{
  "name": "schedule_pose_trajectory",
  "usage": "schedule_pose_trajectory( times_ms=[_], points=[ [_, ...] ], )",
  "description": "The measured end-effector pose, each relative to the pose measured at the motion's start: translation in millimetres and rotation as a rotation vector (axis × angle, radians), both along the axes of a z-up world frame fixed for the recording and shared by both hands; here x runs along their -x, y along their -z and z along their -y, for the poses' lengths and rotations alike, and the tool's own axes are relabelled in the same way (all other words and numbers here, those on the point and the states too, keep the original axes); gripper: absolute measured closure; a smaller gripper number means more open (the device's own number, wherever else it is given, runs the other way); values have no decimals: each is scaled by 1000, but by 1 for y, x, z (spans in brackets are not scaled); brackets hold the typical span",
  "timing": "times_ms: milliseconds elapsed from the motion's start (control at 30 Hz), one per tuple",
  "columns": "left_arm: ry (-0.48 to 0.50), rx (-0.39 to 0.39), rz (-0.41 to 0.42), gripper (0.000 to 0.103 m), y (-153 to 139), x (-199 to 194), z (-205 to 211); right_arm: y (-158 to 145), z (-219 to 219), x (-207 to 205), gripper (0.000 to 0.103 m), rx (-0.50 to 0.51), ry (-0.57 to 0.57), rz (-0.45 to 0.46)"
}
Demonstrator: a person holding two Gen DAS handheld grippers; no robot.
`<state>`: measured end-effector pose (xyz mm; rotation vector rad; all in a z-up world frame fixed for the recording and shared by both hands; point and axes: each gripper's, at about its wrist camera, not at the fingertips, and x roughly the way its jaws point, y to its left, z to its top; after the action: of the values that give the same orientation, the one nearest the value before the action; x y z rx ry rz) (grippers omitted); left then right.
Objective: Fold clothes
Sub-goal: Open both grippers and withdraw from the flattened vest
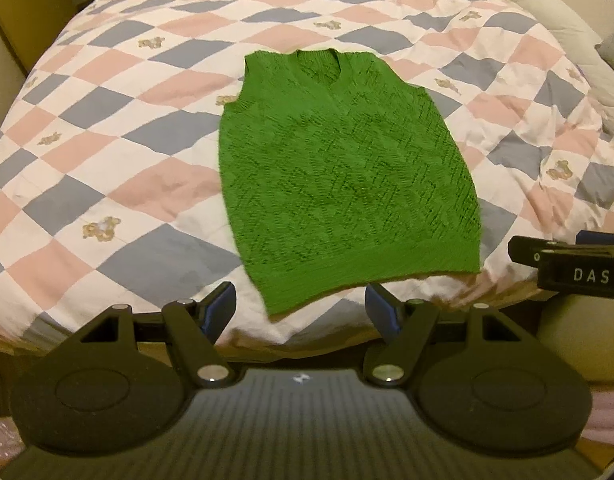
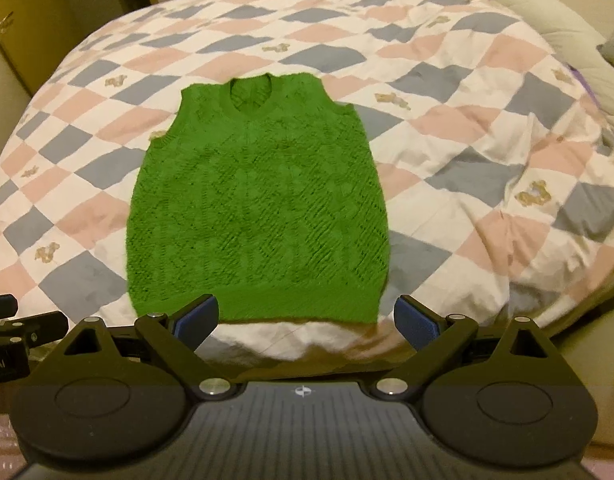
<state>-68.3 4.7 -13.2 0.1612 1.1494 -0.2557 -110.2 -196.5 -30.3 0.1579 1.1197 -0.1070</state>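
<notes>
Left claw, right claw hovering released at 6 o'clock hem; green vest lying flat, unfolded on bed; fold needing hem grip

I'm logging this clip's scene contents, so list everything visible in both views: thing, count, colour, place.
knitted vest: one, green, flat on the bed, neckline at the far end, hem nearest the grippers.
quilt: one, white with pink and grey-blue diamonds and small tan bear prints, covering the bed.
pillow: one, off-white, far right of the bed.
cabinet: one, yellowish, far left, beyond the bed.
left gripper: one, black with blue pads, open, near the hem.
right gripper: one, black with blue pads, open, near the hem.
</notes>
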Motion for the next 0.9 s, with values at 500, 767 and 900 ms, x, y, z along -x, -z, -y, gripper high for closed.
schedule_pose_trajectory(
  times_ms=[500, 767, 900],
  points=[
    [-204, -18, -64, 35, 26, -23, 57, 41, 66, -75, 6, -36, -183, -87],
    [-276, -14, -93, 35, 44, -31, 63, 69, 86, -97, 6, -37, -196, -147],
    [-268, -9, -114, 35, 55, -39, 63, 83, 94, -104, 6, -46, -177, -173]
  ],
)
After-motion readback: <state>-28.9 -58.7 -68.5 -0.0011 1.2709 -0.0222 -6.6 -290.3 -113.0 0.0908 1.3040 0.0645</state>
